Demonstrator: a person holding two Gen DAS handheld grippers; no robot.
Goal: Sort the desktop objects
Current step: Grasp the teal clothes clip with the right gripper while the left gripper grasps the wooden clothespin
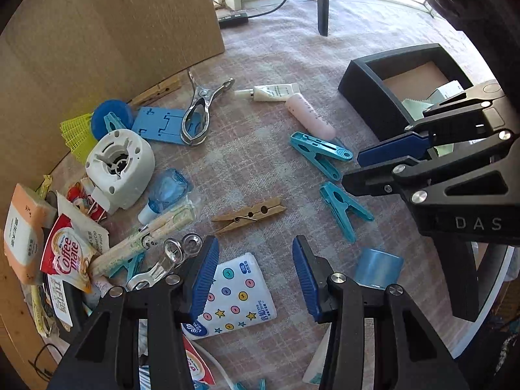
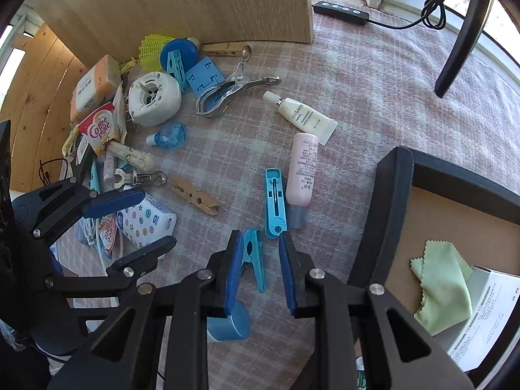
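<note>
My right gripper (image 2: 260, 269) points down over a teal clothespin (image 2: 252, 256) on the checked cloth. The peg lies between the jaws against the left pad (image 2: 234, 269), and a gap shows on the right, so the gripper is open. A second teal clothespin (image 2: 275, 203) lies just beyond, next to a pink tube (image 2: 302, 169). My left gripper (image 1: 255, 276) stands open above a spotted tissue pack (image 1: 237, 295), holding nothing. In the left wrist view, my right gripper (image 1: 354, 170) hangs between both teal pegs (image 1: 320, 154) (image 1: 344, 209). A wooden clothespin (image 1: 248, 216) lies mid-cloth.
A black bin (image 2: 383, 201) at the right holds a green cloth (image 2: 445, 289). A blue tape roll (image 2: 230, 321) sits under my right gripper. A white tube (image 2: 302, 115), a metal clip (image 2: 227, 92), a white round device (image 2: 154, 97) and sachets crowd the left by a wooden panel (image 1: 97, 32).
</note>
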